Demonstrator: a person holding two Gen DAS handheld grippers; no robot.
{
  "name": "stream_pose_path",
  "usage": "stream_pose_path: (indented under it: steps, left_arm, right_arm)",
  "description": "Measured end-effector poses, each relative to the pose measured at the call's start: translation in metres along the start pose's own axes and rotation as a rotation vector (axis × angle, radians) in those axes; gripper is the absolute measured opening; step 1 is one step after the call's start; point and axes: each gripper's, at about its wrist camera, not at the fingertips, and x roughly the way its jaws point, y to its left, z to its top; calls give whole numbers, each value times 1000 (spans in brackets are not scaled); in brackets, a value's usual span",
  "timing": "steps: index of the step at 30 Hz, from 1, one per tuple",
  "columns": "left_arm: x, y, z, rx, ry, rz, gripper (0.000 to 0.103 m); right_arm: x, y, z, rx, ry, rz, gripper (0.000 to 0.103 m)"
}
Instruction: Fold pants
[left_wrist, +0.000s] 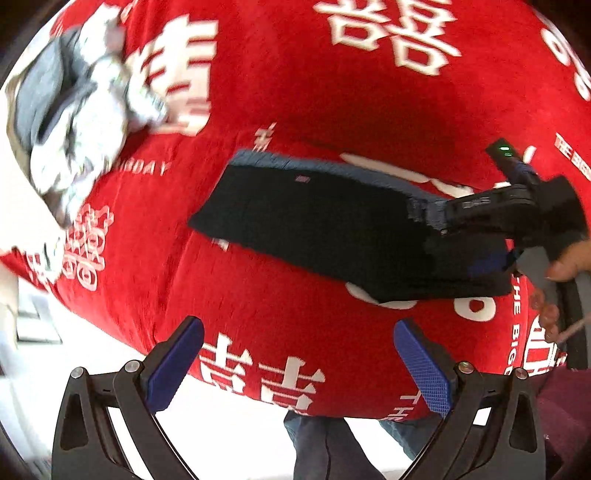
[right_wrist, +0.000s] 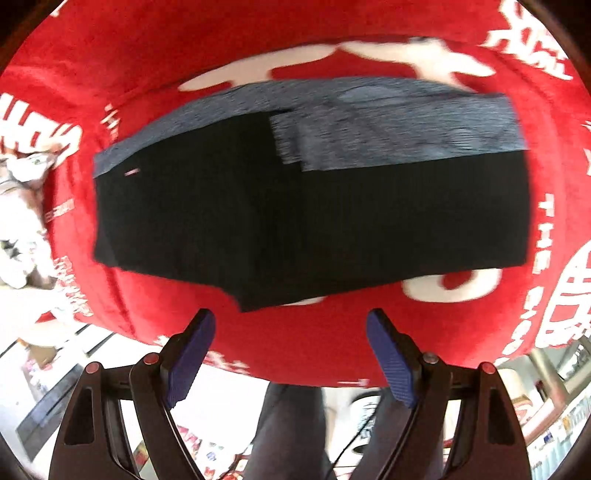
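red printed cloth (right_wrist: 295, 29) | on it: folded black pants (right_wrist: 295, 214), crumpled clothes (left_wrist: 85, 122)

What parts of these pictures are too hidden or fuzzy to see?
- Left wrist view: the right hand-held gripper covers the pants' right end.
- Left wrist view: the clothes pile is blurred and cut by the edge.
- Right wrist view: the small tag is too blurred to read.

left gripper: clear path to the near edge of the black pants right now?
Probably yes. The left gripper is open, empty, with only bare red cloth between it and the pants.
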Motion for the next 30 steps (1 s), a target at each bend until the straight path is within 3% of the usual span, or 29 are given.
stream_pose_path:
  steps: [8,14,22,27,30]
  left_arm:
    - [25,31,4,-92,63,-13,103]
    - [48,48,3,-141,103,-20,103]
    - [96,80,-19,-241,222,-21,103]
    - [115,100,-15,-262,227,36,103]
    - [129,108,-3,-261,209,30,103]
  right_arm:
    - [7,11,-3,-129,7,-5,86]
    - [19,13,-11,-140,102,21,86]
    - [8,24,-42,-259,16,-118,86]
    - [11,20,-45,-217,-13,-107,86]
    - [20,18,-44,-189,-21,-85,86]
